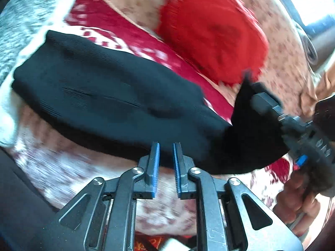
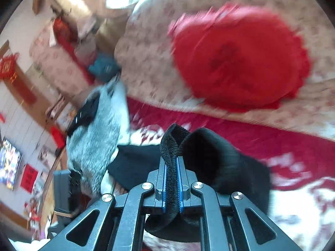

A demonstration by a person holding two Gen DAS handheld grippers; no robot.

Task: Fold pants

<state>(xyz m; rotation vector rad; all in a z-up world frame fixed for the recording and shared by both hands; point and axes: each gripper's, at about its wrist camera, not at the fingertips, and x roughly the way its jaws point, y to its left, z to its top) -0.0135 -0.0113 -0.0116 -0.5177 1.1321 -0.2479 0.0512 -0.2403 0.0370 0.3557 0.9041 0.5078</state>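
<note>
Black pants (image 1: 100,92) lie stretched across the floral bedspread in the left wrist view. My left gripper (image 1: 166,146) is open and empty, its blue pads just at the pants' near edge. My right gripper (image 1: 257,98) shows at the right of that view, shut on the pants' right end, which is lifted off the bed. In the right wrist view my right gripper (image 2: 171,161) is shut on a thick black hem of the pants (image 2: 219,163), which bulge up and hang to the right of the fingers.
A round red cushion (image 1: 211,33) (image 2: 240,56) lies on the bed beyond the pants. A red patterned cloth (image 1: 129,39) runs under them. A grey furry blanket (image 2: 98,131) lies at the left. Room furniture and a screen (image 2: 8,165) show far left.
</note>
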